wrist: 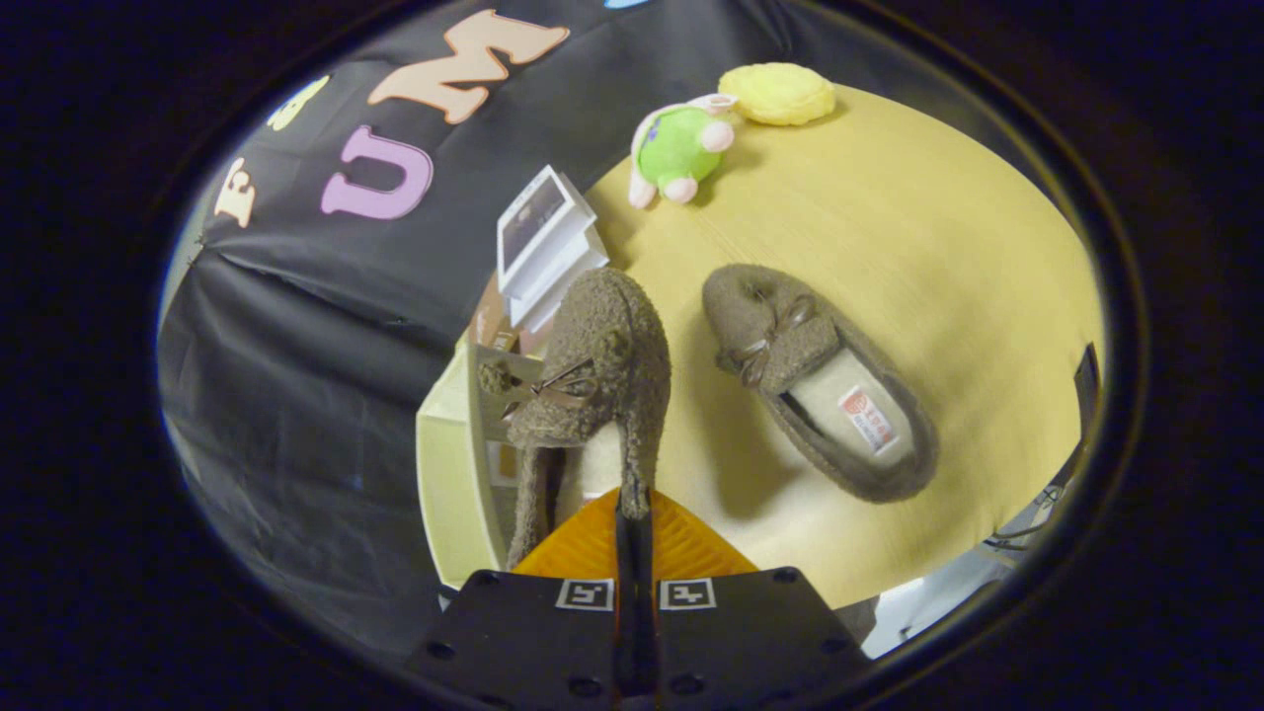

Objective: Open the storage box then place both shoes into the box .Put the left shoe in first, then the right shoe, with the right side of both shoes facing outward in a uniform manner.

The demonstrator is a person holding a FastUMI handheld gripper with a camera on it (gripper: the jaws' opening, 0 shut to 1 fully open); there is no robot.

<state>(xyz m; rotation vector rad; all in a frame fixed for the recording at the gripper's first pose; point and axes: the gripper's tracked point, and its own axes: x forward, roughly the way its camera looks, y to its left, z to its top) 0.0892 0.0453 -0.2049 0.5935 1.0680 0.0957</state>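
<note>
My gripper point(633, 513) is shut on the side wall of a fuzzy brown shoe point(592, 385), which hangs lifted just ahead of the fingers, toe pointing away, bow on its left. Under and left of the held shoe is the open storage box point(454, 464), pale with a rim and inner wall showing. The second brown shoe point(820, 380) lies flat on the yellow table point(938, 227) to the right of the held one, opening up, a label on its insole.
Beyond the shoes, a white boxed item point(543, 242) stands at the table's edge. A green plush toy point(681, 148) and a yellow round cushion point(778, 94) lie at the far side. Cables point(1027, 518) hang off the table's near right edge.
</note>
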